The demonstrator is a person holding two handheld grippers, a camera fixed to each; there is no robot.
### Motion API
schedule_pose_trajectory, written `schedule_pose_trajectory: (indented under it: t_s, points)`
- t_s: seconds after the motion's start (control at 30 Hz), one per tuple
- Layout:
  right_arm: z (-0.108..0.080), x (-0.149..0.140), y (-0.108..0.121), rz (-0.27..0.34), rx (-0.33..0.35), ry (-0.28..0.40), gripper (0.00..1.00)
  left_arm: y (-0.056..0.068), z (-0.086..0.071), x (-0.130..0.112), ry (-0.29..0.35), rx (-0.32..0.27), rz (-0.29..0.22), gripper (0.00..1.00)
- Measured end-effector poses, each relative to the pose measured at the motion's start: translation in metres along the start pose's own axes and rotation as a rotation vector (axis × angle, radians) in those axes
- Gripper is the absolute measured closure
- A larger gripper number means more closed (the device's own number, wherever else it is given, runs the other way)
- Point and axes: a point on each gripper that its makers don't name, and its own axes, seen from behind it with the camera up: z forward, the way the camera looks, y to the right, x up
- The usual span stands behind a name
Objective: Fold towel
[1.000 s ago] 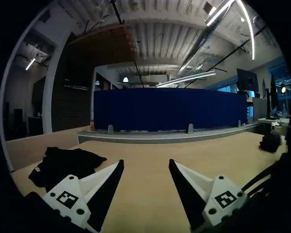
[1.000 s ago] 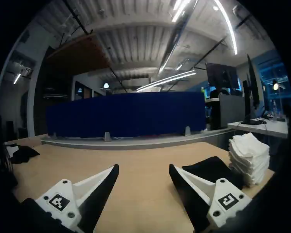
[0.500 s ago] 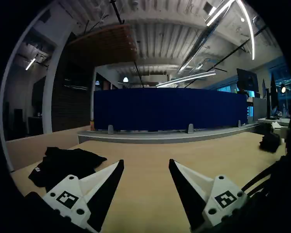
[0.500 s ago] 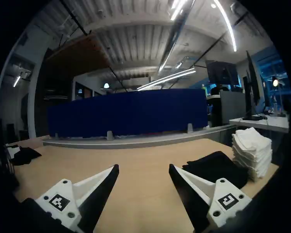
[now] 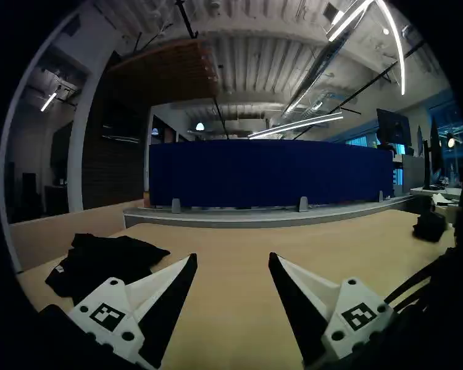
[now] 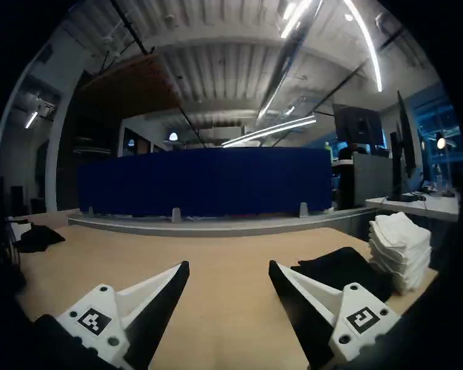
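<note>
My left gripper, right gripper: both spread, empty.
Crumpled black cloth towel: one.
Flat black cloth towel: one.
White folded-towel stack: one.

Table top: pale wood-grain finish, smooth, low satin sheen.
Left gripper and right gripper: fingers of matt white plastic with black inner faces (pad material cannot be told).
Dark cloth, 8 o'clock in the left gripper view: black fabric, matt, creased.
Towel stack, 4 o'clock in the right gripper view: white cloth, soft, nubbly surface.
Divider panel: blue, matt, fabric-like.
</note>
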Motion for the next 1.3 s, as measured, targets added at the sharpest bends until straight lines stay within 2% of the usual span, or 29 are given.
schedule_pose_trajectory:
  t_s: [0.2, 1.3]
  points:
    - [0.0013, -0.0003, 0.0007, -0.022, -0.009, 0.0, 0.0, 0.0, -0.0003, -0.0002, 0.0, 0.0, 0.0, 0.15]
    - [-0.0006, -0.0001, 0.0018, -0.023, -0.013, 0.0, 0.0, 0.0008, -0.0004, 0.0, 0.0, 0.0, 0.0, 0.15]
